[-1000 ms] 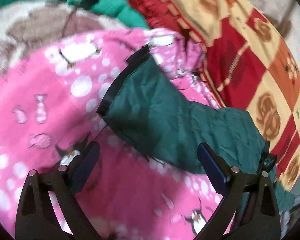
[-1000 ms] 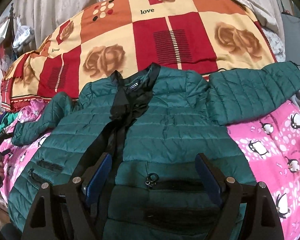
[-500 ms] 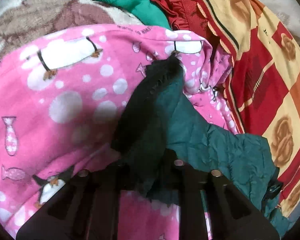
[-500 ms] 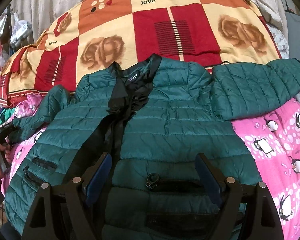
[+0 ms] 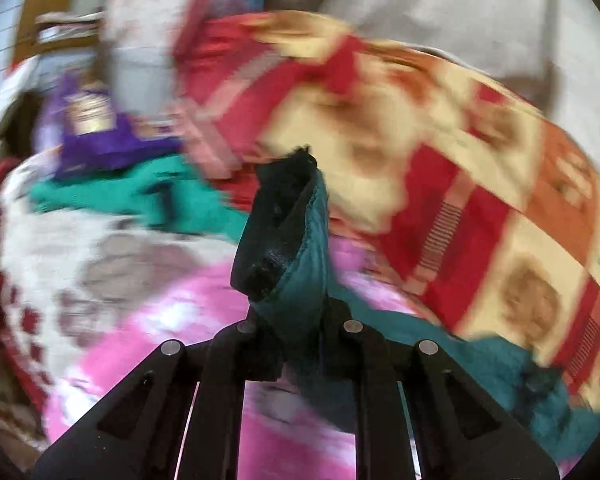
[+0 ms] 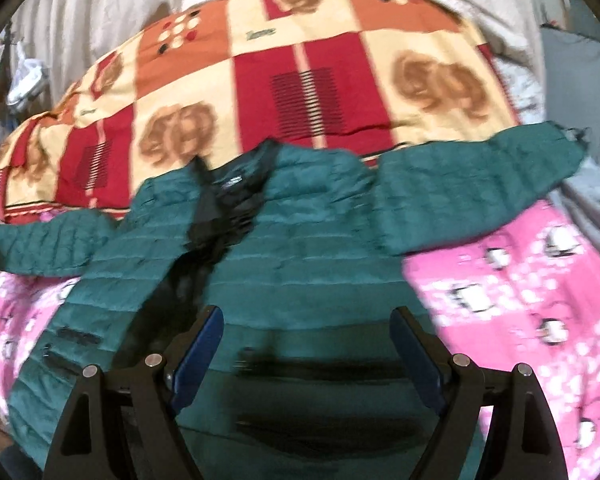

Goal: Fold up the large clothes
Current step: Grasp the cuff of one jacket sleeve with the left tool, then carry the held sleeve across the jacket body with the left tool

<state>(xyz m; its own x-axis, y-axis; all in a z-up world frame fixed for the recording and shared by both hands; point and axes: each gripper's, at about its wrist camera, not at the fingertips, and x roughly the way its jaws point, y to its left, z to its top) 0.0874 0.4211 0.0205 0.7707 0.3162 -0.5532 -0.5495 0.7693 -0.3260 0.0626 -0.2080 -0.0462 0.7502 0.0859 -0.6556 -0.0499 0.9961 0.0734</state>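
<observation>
Teal quilted fabric is being watched in both views: the jacket (image 6: 300, 264) is lying spread front-up on the bed, collar toward 12 o'clock, hem toward 6 o'clock under the right gripper (image 6: 306, 354). Its long axis is running sleeve to sleeve, from 9 o'clock to 3 o'clock. The jaws of the right gripper are being held wide apart, released, with nothing pinched; only the lower front of the jacket is being framed between them.

Over on the left wrist view, the left gripper (image 5: 296, 328) is clenched on the left sleeve cuff (image 5: 288, 240), the black lining standing up toward 12 o'clock out of the jaws. The jaws have just been closing on that cuff, and it is gripped between them.

The coming fold is judged to be turning on this: the held cuff is lying at the 9 o'clock end and would have to be carried across toward 3 o'clock, over the chest. The left hand is the nearer one.

Only the right view is showing the whole garment and the free right sleeve (image 6: 480, 196); only the left view is confirming the grip. The pink penguin blanket (image 6: 520, 312) is lying beneath.
</observation>
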